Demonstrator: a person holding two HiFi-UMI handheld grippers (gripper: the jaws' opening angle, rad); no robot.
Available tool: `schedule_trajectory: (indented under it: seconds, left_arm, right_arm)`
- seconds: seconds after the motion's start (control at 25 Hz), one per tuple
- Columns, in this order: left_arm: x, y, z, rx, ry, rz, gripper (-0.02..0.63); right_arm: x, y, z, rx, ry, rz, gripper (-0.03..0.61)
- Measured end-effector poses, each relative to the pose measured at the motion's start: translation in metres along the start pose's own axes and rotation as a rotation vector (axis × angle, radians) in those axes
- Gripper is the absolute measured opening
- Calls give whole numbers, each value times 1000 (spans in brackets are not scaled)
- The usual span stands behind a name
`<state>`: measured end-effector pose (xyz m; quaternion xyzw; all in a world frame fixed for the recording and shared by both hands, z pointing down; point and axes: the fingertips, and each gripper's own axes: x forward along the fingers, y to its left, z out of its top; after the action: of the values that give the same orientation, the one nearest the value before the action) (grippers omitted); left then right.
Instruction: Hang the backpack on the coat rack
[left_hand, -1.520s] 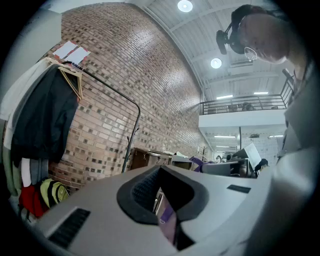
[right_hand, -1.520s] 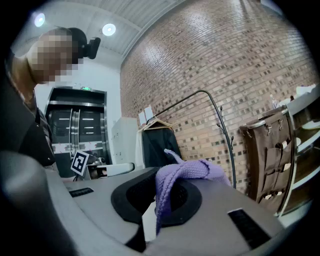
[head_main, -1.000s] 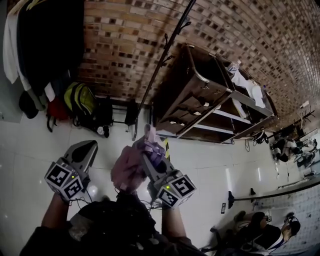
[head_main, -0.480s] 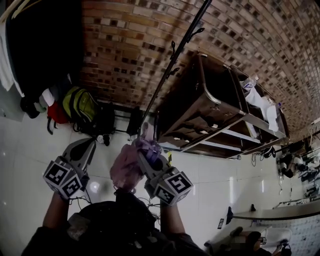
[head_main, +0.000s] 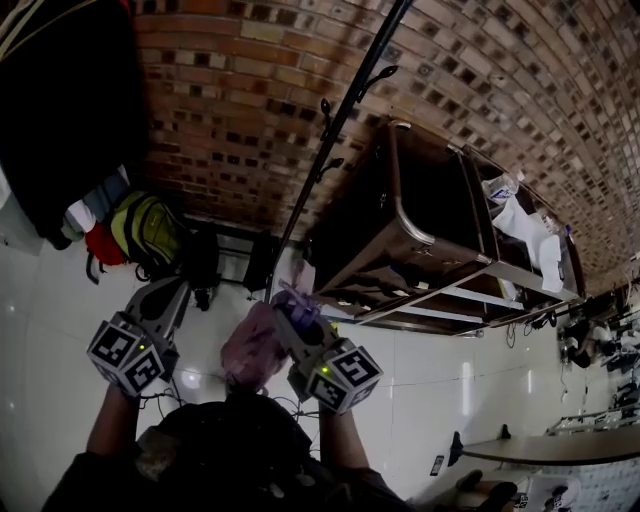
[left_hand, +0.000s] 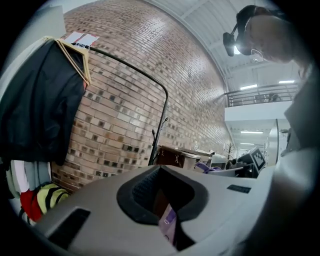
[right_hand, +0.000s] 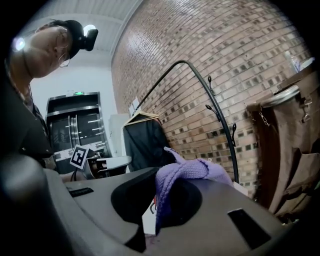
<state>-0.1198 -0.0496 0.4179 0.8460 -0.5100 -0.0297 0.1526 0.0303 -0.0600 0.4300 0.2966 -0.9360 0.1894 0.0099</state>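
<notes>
A pink and purple backpack (head_main: 252, 345) hangs in front of me. My right gripper (head_main: 283, 305) is shut on its purple knitted strap (right_hand: 187, 172), which bunches over the closed jaws of the right gripper (right_hand: 155, 200). My left gripper (head_main: 175, 292) is held level a little to the left, apart from the bag's body. In its own view the left gripper (left_hand: 162, 200) looks shut, with a small pink and purple scrap in the slot. The black coat rack (head_main: 335, 130) stands just ahead against the brick wall, with bare hooks (head_main: 326, 105). The coat rack pole (left_hand: 159, 135) (right_hand: 220, 115) also shows in both gripper views.
Dark clothes (head_main: 60, 100) hang on a rail at the upper left. Under it, a yellow-green bag (head_main: 150, 230) and a red one (head_main: 100, 242) sit on the white floor (head_main: 50, 330). A brown wooden shelf unit (head_main: 420, 230) stands right of the rack.
Both grippers and the backpack have come closer to the brick wall and the rack. The rack pole and shelf unit look larger. The grip on the strap is unchanged.
</notes>
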Motion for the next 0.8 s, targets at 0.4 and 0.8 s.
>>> schedule_trajectory:
  seconds: [0.4, 0.8]
  left_arm:
    - [86, -14, 10, 25, 7, -29, 26]
    - [161, 15, 11, 26, 33, -90, 25]
  right_arm:
    - [12, -65, 25, -19, 21, 28, 0]
    - [40, -136, 40, 13, 21, -56, 0]
